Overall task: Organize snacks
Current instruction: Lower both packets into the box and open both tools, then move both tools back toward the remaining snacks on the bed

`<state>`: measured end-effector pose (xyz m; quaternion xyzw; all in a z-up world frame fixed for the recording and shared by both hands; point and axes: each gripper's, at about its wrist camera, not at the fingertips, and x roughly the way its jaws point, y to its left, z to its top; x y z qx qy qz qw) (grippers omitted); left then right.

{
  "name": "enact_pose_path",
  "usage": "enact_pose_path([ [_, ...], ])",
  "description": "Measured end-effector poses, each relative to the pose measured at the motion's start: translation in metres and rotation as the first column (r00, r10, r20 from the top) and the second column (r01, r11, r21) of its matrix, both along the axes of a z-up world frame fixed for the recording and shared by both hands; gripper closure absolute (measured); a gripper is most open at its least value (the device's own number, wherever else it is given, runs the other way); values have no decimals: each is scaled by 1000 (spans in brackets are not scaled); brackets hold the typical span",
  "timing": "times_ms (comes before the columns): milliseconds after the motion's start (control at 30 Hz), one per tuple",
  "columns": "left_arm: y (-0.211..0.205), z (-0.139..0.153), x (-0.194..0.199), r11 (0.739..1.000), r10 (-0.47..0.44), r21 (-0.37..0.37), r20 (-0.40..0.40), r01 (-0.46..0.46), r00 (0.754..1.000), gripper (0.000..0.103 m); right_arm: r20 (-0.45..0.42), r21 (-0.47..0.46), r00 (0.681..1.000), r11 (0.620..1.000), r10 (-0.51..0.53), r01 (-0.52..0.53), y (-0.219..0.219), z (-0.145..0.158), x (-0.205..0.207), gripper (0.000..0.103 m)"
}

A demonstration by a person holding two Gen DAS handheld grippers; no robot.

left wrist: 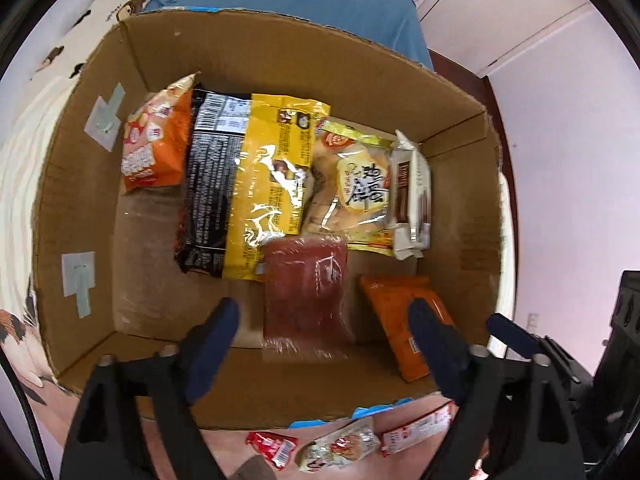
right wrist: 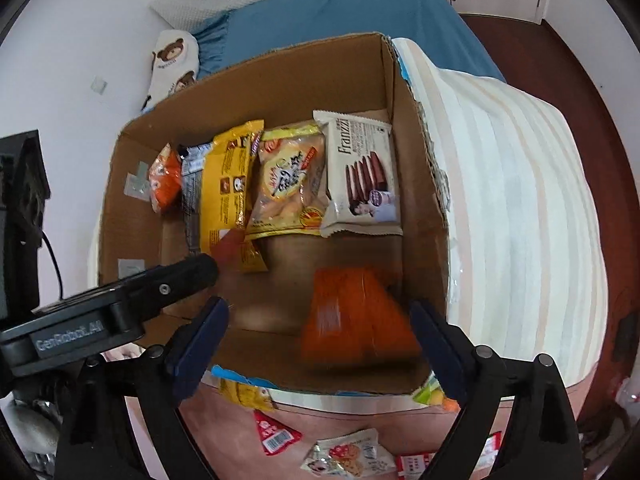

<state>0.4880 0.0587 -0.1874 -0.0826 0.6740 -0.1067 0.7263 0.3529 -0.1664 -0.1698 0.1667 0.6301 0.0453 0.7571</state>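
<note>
You are working in a bedroom at home: a bed with a blue sheet [right wrist: 352, 12] is lying just behind the cardboard box [right wrist: 280, 92], and a cream pillow printed with brown teddy bears [right wrist: 176, 60] is sitting at the box's far left corner. A striped, pale bedcover [right wrist: 512, 184] is spreading out beside the box, while white cupboard doors [left wrist: 500, 4] and pale walls are closing off the room behind, with dark reddish wooden flooring [right wrist: 592, 60] showing beyond the bed.

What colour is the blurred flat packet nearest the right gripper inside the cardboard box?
Orange. The blurred flat packet shows best in the right wrist view, low in the cardboard box.
</note>
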Motion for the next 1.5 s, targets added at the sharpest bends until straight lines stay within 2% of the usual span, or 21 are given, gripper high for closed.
enact_pose_path([
  [167, 5, 4, -5, 1000, 9, -1, -2, -9, 1000, 15, -2, 6, 1000, 1000, 0, 0, 1, 1, -3, 9],
  [333, 9, 20, -14, 1000, -1, 27, 34, 0, 999, 15, 15, -10, 1000, 1000, -4, 4, 2, 10, -8, 9],
  [567, 15, 54, -36, 997, -2, 71, 150, -9, 989, 15, 112, -85, 994, 996, -2, 12, 4, 39, -30, 9],
  [733, 17, 85, -64, 992, -14, 127, 278, -22, 961, 15, 204, -133, 979, 991, -1, 28, 3, 66, -54, 9],
  [900, 19, 113, -98, 983, -35, 182, 385, -38, 922, 15, 296, -155, 955, 987, -3, 51, 3, 96, -81, 9],
  [1100, 23, 141, -136, 979, -41, 194, 470, -57, 882, 15, 369, -156, 930, 987, 11, 50, 8, 125, -113, 9],
  [1167, 25, 147, -146, 981, -41, 187, 479, -57, 877, 15, 388, -140, 922, 989, 7, 51, 8, 132, -123, 9],
  [1300, 28, 155, -167, 982, -27, 176, 489, -68, 872, 15, 393, -87, 919, 994, -23, 63, 5, 138, -144, 9],
  [1367, 29, 152, -178, 982, -22, 174, 480, -71, 877, 15, 378, -59, 925, 996, -39, 66, 2, 135, -156, 9],
  [1500, 28, 126, -201, 974, -30, 214, 444, -74, 895, 15, 290, 1, 953, 995, -92, 96, -14, 104, -178, 9],
])
